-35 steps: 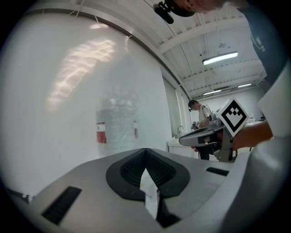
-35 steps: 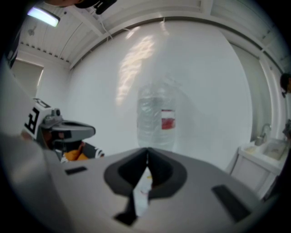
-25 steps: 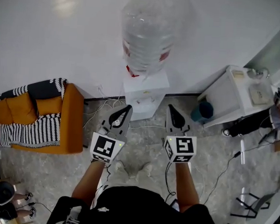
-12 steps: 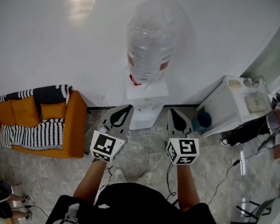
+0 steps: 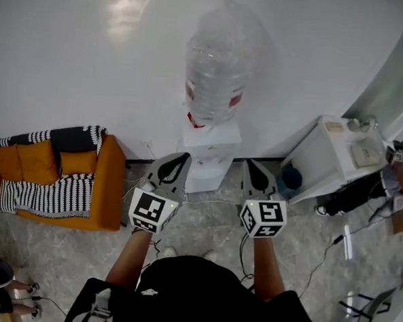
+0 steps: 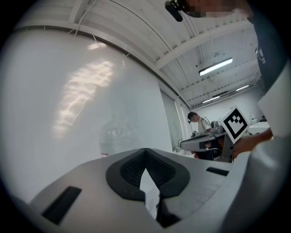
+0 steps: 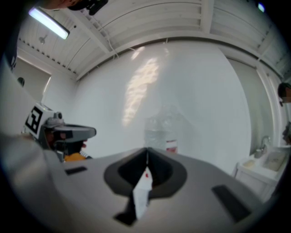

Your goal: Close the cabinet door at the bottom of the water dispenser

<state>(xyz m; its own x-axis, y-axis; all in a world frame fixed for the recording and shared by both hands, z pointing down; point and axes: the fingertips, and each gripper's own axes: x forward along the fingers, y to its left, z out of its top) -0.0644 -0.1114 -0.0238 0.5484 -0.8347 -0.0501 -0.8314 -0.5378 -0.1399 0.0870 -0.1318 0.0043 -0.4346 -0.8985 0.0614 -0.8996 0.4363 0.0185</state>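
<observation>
The white water dispenser stands against the wall with a big clear bottle on top. From this steep angle I see only its top and a strip of its lower front. The cabinet door does not show. My left gripper and right gripper hang side by side just in front of the dispenser, both shut and empty, touching nothing. In the left gripper view the left gripper points level at the bottle. The right gripper faces the bottle too.
An orange armchair with a striped blanket stands left of the dispenser. A white side cabinet and a teal bin stand to its right. Cables trail over the marble floor. A person stands far off.
Both grippers have risen a little together, still shut and side by side. The dispenser now sits slightly lower in the head view, and my shoes are mostly hidden.
</observation>
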